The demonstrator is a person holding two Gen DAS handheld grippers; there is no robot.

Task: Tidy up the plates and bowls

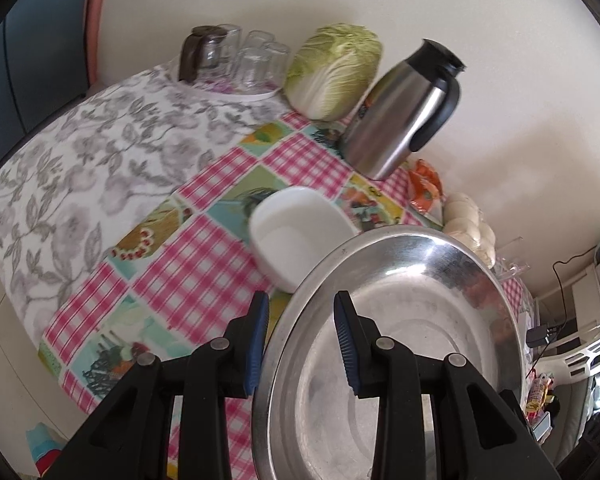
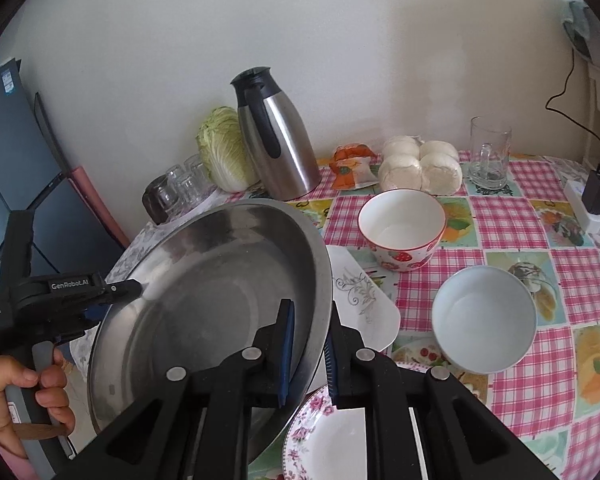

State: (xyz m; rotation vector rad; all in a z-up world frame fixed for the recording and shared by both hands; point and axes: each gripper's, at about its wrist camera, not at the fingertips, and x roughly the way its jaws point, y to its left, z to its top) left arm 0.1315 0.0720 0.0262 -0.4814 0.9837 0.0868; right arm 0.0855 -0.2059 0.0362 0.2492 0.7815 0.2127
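Observation:
Both grippers hold a wide steel basin (image 1: pixel 420 300) tilted above the checked tablecloth. My left gripper (image 1: pixel 302 340) is shut on its near rim, one blue pad inside and one outside. In the right wrist view the basin (image 2: pixel 204 280) fills the left half; my right gripper (image 2: pixel 308 352) is shut on its right rim, and the left gripper (image 2: pixel 134 290) clamps the opposite edge, with a hand on its handle. Beside the basin lie a patterned white square plate (image 2: pixel 364 296), a strawberry bowl (image 2: pixel 402 228), a white bowl (image 2: pixel 484 320) and a floral plate (image 2: pixel 328 440). In the left wrist view a white bowl (image 1: pixel 296 236) sits beyond the basin.
A steel thermos (image 2: pixel 276 136), a cabbage (image 2: pixel 224 148) and upturned glasses (image 2: pixel 180 188) stand along the wall. Bagged buns (image 2: pixel 420 168), a snack packet (image 2: pixel 350 168) and a glass mug (image 2: pixel 490 156) stand further right. A power strip with adapter (image 2: pixel 592 200) lies at the right table edge.

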